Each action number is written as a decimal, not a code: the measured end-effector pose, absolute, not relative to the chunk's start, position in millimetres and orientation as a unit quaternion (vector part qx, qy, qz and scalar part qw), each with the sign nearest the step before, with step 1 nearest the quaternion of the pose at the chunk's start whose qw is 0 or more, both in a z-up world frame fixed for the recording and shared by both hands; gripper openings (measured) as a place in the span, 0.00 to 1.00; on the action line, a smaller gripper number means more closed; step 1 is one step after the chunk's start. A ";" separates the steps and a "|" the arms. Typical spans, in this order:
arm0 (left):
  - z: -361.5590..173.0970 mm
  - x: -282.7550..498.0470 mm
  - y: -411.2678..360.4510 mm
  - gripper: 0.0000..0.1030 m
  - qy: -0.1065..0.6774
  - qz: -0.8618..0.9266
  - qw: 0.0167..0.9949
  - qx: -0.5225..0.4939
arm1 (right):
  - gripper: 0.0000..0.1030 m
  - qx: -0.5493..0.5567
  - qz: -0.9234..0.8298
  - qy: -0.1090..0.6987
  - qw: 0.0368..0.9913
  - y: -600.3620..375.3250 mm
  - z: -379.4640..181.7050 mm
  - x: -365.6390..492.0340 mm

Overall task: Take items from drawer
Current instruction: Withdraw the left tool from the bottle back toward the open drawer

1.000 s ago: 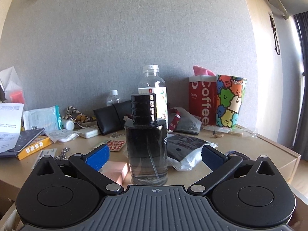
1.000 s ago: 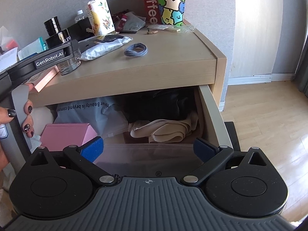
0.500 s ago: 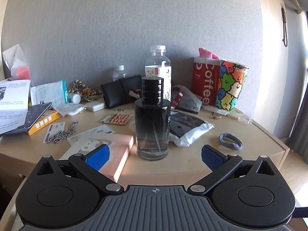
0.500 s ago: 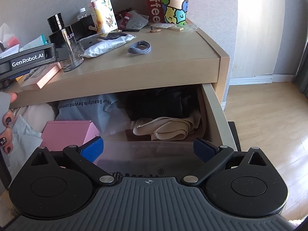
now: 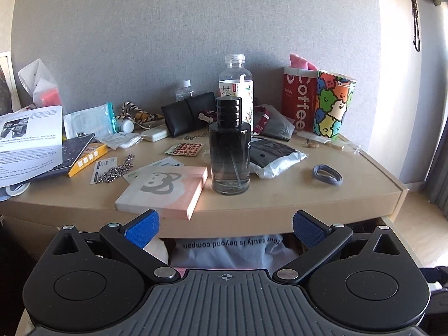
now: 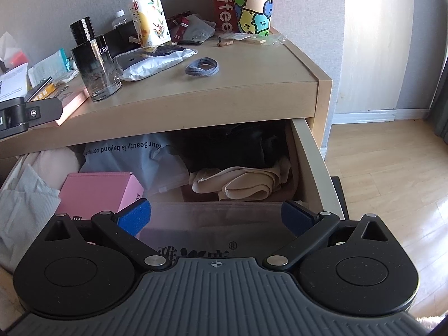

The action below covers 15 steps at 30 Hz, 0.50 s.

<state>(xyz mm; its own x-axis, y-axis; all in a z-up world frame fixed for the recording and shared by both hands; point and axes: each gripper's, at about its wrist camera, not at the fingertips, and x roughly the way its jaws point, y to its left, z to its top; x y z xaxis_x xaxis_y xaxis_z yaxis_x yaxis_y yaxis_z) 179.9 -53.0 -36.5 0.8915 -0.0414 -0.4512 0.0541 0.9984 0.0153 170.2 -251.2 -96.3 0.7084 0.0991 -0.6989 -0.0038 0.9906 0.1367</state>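
The drawer [image 6: 308, 151] under the desk stands pulled out. Inside lie a pink box [image 6: 98, 189], a grey plastic bag [image 6: 131, 154] with printed text, folded beige cloth [image 6: 243, 183], dark clothing [image 6: 232, 145] at the back and a clear zip bag [image 6: 212, 224] at the front. My right gripper [image 6: 214, 215] hovers open over the zip bag, holding nothing. My left gripper [image 5: 225, 228] is open and empty in front of the desk edge, pulled back from the dark perfume bottle [image 5: 230, 147] that stands on the desk beside a pink notepad [image 5: 165, 190].
The desk top [image 6: 252, 84] is crowded: a tea bottle [image 5: 236, 89], red coffee bag [image 5: 298, 100], colourful cup [image 5: 333, 103], silver pouch [image 5: 277, 154], grey hair tie [image 5: 327, 172], black pouch [image 5: 187, 113], papers and a chain [image 5: 116, 169]. Wooden floor [image 6: 392, 168] lies right of the drawer.
My left gripper has backed away from the perfume bottle and dropped lower, so the desk edge and drawer now show. The right gripper stays over the drawer, nearly still.
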 end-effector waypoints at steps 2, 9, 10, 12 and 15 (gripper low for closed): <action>-35.7 173.0 -52.1 1.00 0.234 -0.023 0.972 0.014 | 1.00 0.063 0.029 0.380 0.923 -250.9 -96.0 168.5; -36.3 153.5 -47.7 1.00 0.257 -0.017 0.966 0.007 | 1.00 0.055 0.034 0.383 0.922 -246.1 -97.0 163.6; -36.4 150.9 -46.6 1.00 0.261 -0.016 0.965 0.007 | 1.00 0.052 0.036 0.383 0.922 -244.8 -97.1 162.7; -36.1 146.6 -43.7 1.00 0.269 -0.015 0.963 0.004 | 1.00 0.049 0.038 0.384 0.921 -243.2 -97.5 161.2; -35.4 141.0 -37.6 1.00 0.290 -0.011 0.957 -0.010 | 1.00 0.048 0.038 0.385 0.921 -242.2 -98.0 159.9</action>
